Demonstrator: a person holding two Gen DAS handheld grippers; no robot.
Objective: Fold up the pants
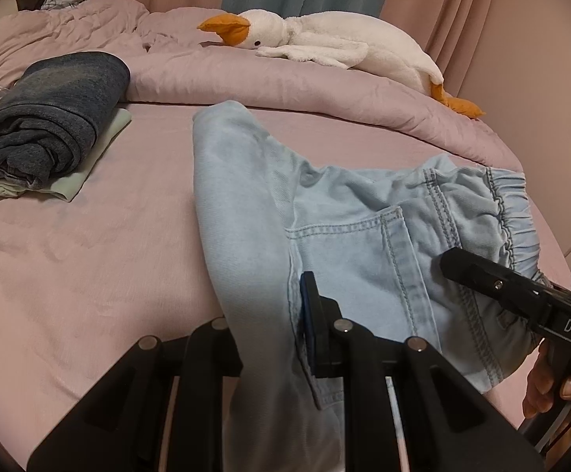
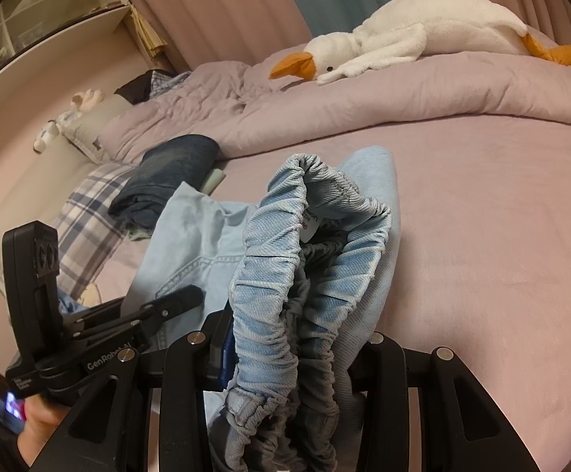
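Holding both ends of the light blue pants [image 1: 364,236] above the pink bed sheet [image 1: 88,255] is the step in hand, as far as I can judge; the left gripper [image 1: 273,338] is clamped on a fold of cloth near the back pocket [image 1: 348,247], with the leg hanging down between its fingers; the right gripper [image 2: 285,362] is closed on the gathered elastic waistband [image 2: 285,255], which bunches up and stands open in front of its camera; part of the pants rests on the sheet toward the rolled-back duvet [image 1: 305,78].

To do this well, I would pull the two grips gently apart so the cloth goes taut and the waistband flattens; then lower both together, so the pants land smooth rather than crumpled; keeping the grippers level should stop one side from dragging.

Care is needed with the loose leg, which could tuck under itself; the landing spot should stay apart from the folded dark clothes [image 1: 53,118] on the left and the plush goose [image 1: 324,43] lying on the duvet behind.
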